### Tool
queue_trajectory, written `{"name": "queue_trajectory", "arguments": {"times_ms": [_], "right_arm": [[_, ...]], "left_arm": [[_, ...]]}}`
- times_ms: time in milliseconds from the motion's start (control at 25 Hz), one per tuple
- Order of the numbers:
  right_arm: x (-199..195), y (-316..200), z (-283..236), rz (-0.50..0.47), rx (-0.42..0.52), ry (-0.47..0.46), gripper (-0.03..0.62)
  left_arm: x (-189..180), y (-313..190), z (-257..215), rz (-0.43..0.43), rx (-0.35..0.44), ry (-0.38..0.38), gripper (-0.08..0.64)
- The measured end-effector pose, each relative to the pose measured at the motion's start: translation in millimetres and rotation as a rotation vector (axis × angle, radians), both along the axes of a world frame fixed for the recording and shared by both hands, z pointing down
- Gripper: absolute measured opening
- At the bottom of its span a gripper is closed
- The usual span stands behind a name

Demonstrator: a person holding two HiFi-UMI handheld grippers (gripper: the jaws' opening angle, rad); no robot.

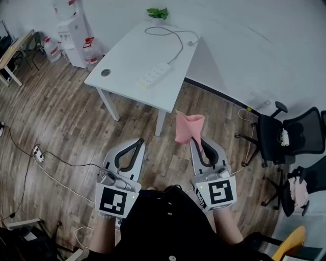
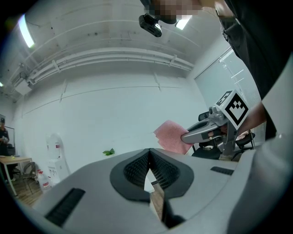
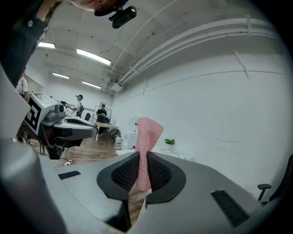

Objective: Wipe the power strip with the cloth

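A white power strip lies on the white table, its cord looping toward the far edge. My right gripper is shut on a pink cloth, which stands up between the jaws in the right gripper view, the cloth pinched at its lower part. My left gripper is shut with nothing in it; its jaws meet in the left gripper view. Both grippers hang over the wooden floor, short of the table's near edge. The cloth shows in the left gripper view too.
A small green plant sits at the table's far end. Black office chairs stand at the right. A water dispenser and bottles are at the far left. Cables and a floor socket lie on the floor at left.
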State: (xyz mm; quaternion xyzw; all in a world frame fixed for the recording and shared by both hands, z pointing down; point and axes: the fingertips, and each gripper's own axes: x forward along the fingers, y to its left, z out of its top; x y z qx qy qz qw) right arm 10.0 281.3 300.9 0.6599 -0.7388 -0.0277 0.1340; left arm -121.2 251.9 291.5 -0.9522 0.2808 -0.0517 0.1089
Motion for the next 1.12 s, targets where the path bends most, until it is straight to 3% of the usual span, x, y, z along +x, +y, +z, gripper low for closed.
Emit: {"name": "queue_trajectory", "arguments": {"times_ms": [600, 1120], "right_arm": [[10, -6, 6, 0.051, -0.013, 0.019, 0.061], [45, -104, 4, -0.083, 0.009, 0.02, 0.061]], "left_arm": [[4, -13, 7, 0.025, 0.0, -0.001, 0.014], [45, -88, 9, -0.081, 0.005, -0.003, 0.014]]}}
